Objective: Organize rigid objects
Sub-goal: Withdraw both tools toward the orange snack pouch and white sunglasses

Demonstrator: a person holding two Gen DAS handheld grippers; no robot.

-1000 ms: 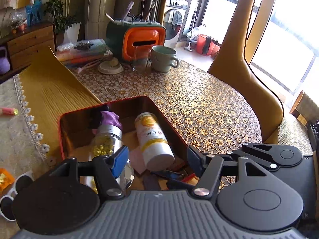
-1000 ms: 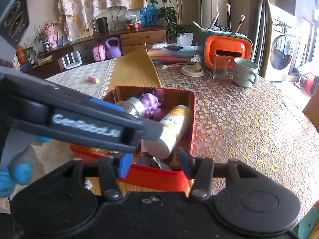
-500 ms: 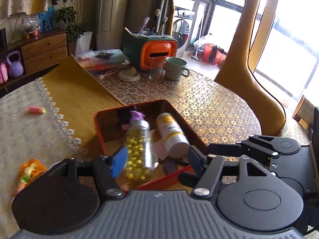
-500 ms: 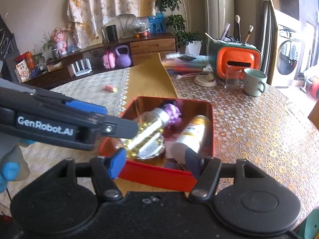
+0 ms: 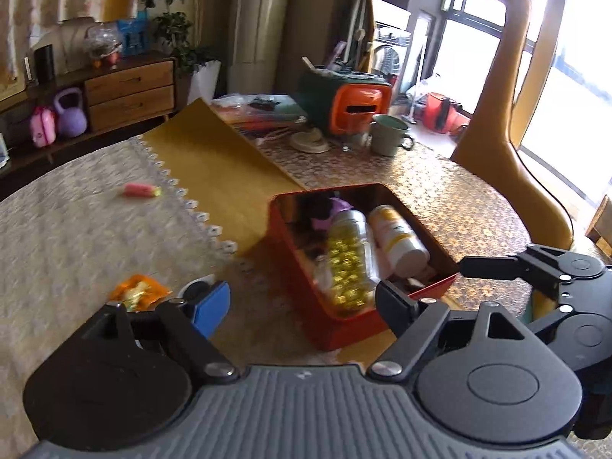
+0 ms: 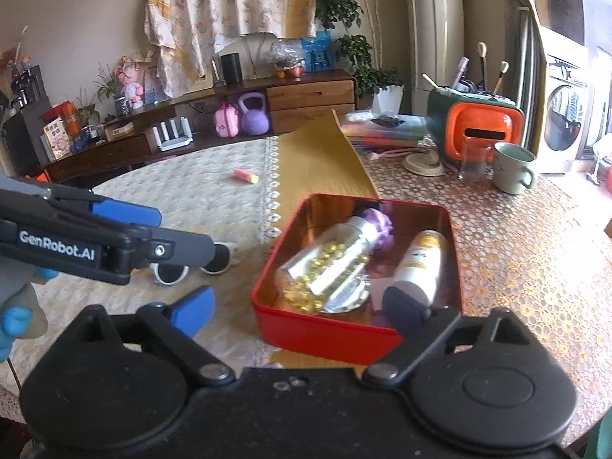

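A red tin (image 5: 290, 256) (image 6: 344, 334) stands on the table where the yellow runner meets the gold lace cloth. In it lie a clear bottle of yellow capsules (image 5: 348, 264) (image 6: 325, 267), a white bottle with a yellow label (image 5: 399, 235) (image 6: 420, 264) and a purple object (image 5: 334, 208) (image 6: 378, 225). My left gripper (image 5: 302, 306) hovers short of the tin's near corner, its jaws opening with nothing gripped. My right gripper (image 6: 298, 306) hangs before the tin's front wall, jaws also opening and empty. The left gripper (image 6: 114, 244) reaches in from the left of the right wrist view.
White-rimmed sunglasses (image 6: 191, 264) and an orange wrapper (image 5: 137, 290) lie left of the tin. A pink stick (image 6: 244, 176) lies further back. A mug (image 6: 512, 168), a glass (image 6: 472, 160) and an orange-green organizer (image 6: 478, 130) stand at the far right. A tan chair back (image 5: 497, 122) rises behind the table.
Both grippers have drawn back from the tin and their jaws have widened. The capsule bottle, earlier at the left gripper's fingers, now lies on its side in the tin.
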